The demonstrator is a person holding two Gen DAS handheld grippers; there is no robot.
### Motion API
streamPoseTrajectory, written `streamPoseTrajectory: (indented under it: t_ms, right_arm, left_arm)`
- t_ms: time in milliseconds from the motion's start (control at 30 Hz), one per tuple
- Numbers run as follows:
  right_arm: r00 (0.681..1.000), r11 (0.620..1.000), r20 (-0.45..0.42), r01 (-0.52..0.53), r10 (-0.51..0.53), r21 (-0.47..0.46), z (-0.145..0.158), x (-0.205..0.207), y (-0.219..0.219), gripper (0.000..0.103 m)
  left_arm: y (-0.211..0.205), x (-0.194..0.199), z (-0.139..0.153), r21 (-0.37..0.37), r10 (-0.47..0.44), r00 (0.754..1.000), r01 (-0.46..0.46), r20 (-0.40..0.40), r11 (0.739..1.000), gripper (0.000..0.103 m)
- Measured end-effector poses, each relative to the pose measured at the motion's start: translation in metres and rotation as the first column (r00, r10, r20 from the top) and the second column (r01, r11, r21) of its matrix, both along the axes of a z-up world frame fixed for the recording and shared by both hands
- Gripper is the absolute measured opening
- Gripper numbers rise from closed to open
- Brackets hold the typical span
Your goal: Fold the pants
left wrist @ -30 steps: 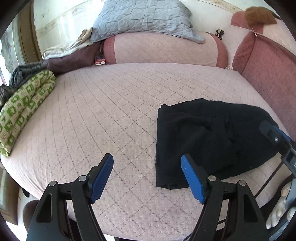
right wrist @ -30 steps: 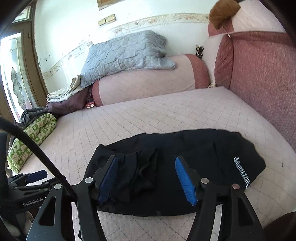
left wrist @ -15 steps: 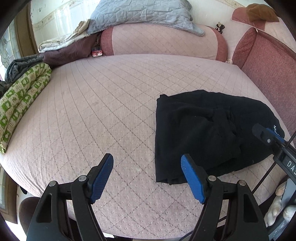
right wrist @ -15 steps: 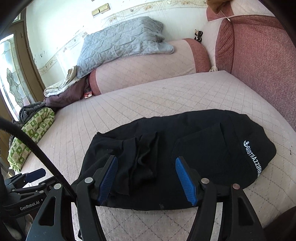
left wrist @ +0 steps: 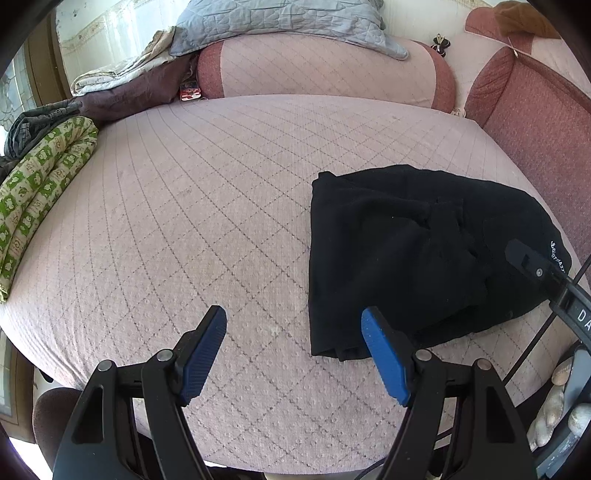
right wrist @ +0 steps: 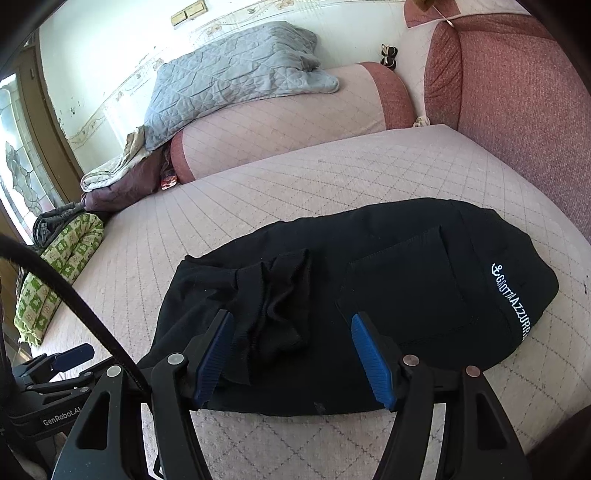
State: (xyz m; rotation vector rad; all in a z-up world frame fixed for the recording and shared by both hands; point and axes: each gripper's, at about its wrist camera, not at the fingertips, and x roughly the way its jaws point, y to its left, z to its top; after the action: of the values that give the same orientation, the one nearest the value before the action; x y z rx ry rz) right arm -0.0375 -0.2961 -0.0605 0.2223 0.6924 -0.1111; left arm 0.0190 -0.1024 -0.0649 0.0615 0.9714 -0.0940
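Observation:
The black pants (left wrist: 413,254) lie folded in a compact bundle on the pink quilted bed (left wrist: 207,206), toward its right front. In the right wrist view the pants (right wrist: 388,288) show a back pocket, a white-lettered waistband at the right, and a crumpled leg end on top at the left. My left gripper (left wrist: 293,354) is open and empty, above the bed just left of the bundle's near corner. My right gripper (right wrist: 291,354) is open and empty, low over the bundle's near edge. The right gripper's finger (left wrist: 532,266) shows at the left wrist view's right edge.
A pink bolster (left wrist: 317,70) with a grey quilt (left wrist: 280,18) lies at the back. A green patterned blanket (left wrist: 40,184) and dark clothes (left wrist: 122,96) lie at the left. Red cushions (right wrist: 517,96) line the right side. The bed's front edge is right below both grippers.
Both grippers have drawn back and risen slightly from the pants, both staying open. The bundle has not moved.

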Motion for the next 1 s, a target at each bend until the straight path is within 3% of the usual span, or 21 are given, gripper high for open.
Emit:
streamPoseTrajectory:
  t_ms: [167,267,367,533,667,867,933,1000]
  right_arm:
    - [0.999,0.999,0.010,0.037,-0.037,-0.019,0.005,-0.007,-0.010,0.071]
    - [0.991,0.992,0.055,0.122,-0.121,-0.028,0.012,-0.022,-0.036,0.071]
    - [0.965,0.968,0.091,0.251,-0.247,-0.032,0.015,-0.044,-0.069,0.071]
    - [0.915,0.918,0.075,0.395,-0.397,0.040,0.008,-0.073,-0.120,0.074]
    - [0.908,0.894,0.023,0.407,-0.419,0.186,-0.006,-0.078,-0.149,0.074]
    - [0.909,0.857,0.004,0.390,-0.416,0.335,-0.020,-0.071,-0.169,0.074]
    - [0.913,0.855,0.013,0.376,-0.408,0.358,-0.020,-0.067,-0.173,0.074]
    - [0.916,0.847,0.014,0.365,-0.401,0.386,-0.023,-0.058,-0.177,0.074]
  left_arm:
    - [-0.008,0.006,0.009,-0.014,-0.043,0.999,0.043,-0.001,0.999,0.075]
    - [-0.025,0.019,0.025,-0.027,-0.131,0.991,0.132,0.023,0.991,0.075]
    - [-0.061,0.037,0.042,-0.036,-0.262,0.965,0.263,0.036,0.964,0.075]
    - [-0.147,0.075,0.045,-0.109,-0.467,0.883,0.461,-0.035,0.880,0.075]
    - [-0.222,0.104,0.032,-0.172,-0.563,0.820,0.543,-0.102,0.822,0.075]
    - [-0.308,0.139,0.007,-0.299,-0.612,0.764,0.546,-0.205,0.783,0.075]
    - [-0.336,0.145,-0.004,-0.294,-0.634,0.735,0.567,-0.242,0.770,0.075]
    - [-0.365,0.146,-0.018,-0.237,-0.663,0.685,0.620,-0.301,0.748,0.075]
